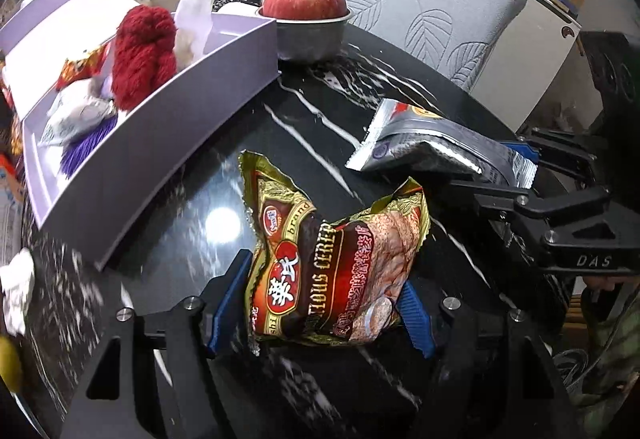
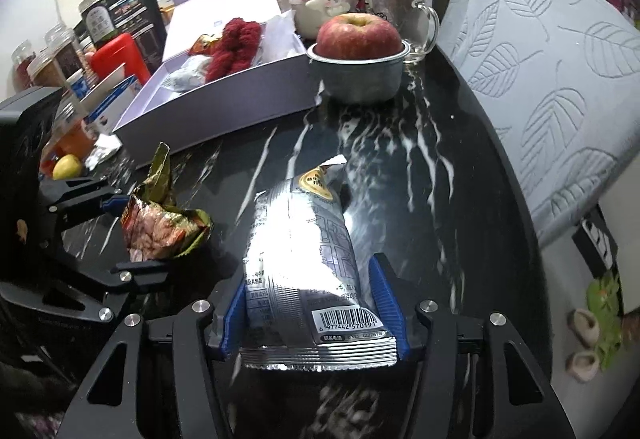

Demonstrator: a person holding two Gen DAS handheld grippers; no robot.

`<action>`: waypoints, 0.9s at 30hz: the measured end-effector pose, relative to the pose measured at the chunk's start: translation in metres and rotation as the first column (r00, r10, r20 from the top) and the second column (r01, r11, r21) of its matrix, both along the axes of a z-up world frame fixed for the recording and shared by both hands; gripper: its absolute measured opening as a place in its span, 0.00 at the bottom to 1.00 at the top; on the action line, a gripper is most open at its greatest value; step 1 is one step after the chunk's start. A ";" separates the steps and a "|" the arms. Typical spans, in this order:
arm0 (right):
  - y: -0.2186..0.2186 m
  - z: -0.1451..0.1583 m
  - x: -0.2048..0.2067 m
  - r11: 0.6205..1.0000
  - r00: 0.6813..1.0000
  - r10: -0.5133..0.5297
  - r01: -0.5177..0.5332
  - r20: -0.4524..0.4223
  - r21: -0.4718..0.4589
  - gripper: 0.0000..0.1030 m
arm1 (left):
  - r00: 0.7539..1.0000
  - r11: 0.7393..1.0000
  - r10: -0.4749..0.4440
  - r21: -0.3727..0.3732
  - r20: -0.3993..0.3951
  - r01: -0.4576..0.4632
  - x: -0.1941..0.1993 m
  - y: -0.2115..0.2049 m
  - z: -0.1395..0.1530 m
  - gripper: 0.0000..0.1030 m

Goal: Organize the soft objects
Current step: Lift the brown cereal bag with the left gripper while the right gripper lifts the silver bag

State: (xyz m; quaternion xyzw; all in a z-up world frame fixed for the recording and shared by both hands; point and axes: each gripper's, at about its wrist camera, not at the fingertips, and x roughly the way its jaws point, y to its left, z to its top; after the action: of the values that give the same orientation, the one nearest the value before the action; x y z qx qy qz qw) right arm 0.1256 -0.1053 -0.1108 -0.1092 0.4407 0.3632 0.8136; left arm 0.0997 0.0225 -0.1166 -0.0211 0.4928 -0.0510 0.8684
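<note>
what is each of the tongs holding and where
Left tongs pinch the gold cereal packet at its lower end; right tongs pinch the silver packet at its barcode end.

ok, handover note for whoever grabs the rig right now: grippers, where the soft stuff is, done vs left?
Left gripper: shut on the gold cereal packet, over the black table.
Right gripper: shut on the silver packet, barcode end between the pads.
Done: red yarn, a white pouch and a purple tassel already lie in the lavender box.
Left: carry both packets into the box. The apple in its bowl isn't soft; probably leave it.
</note>
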 end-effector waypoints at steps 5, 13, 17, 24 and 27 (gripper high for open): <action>-0.005 0.006 -0.025 1.000 1.000 -0.019 0.019 0.018 -0.011 0.54 | 1.000 1.000 0.008 0.006 0.009 -0.008 -0.015 -0.005 0.004 0.66; -0.009 0.007 -0.057 0.999 1.000 -0.020 0.020 0.014 -0.025 0.55 | 0.999 1.000 0.011 0.019 0.034 -0.012 -0.030 -0.007 0.009 0.66; -0.007 0.005 -0.066 0.999 1.000 -0.016 0.015 -0.005 -0.042 0.57 | 0.999 1.000 0.009 0.020 0.043 -0.010 -0.034 -0.006 0.011 0.66; 0.007 -0.007 -0.067 0.996 1.000 0.003 -0.004 -0.011 -0.093 0.71 | 0.999 1.000 0.013 0.018 0.041 -0.014 -0.031 -0.008 0.008 0.66; 0.013 -0.009 -0.062 0.994 1.000 -0.001 -0.001 -0.010 -0.111 0.71 | 0.999 1.000 0.015 0.019 0.042 -0.015 -0.032 -0.008 0.009 0.66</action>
State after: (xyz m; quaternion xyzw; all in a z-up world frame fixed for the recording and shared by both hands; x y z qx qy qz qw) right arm 0.0641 -0.0923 -0.1198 -0.1522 0.4643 0.3388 0.8040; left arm 0.0675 0.0141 -0.1080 -0.0156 0.4749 -0.0403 0.8790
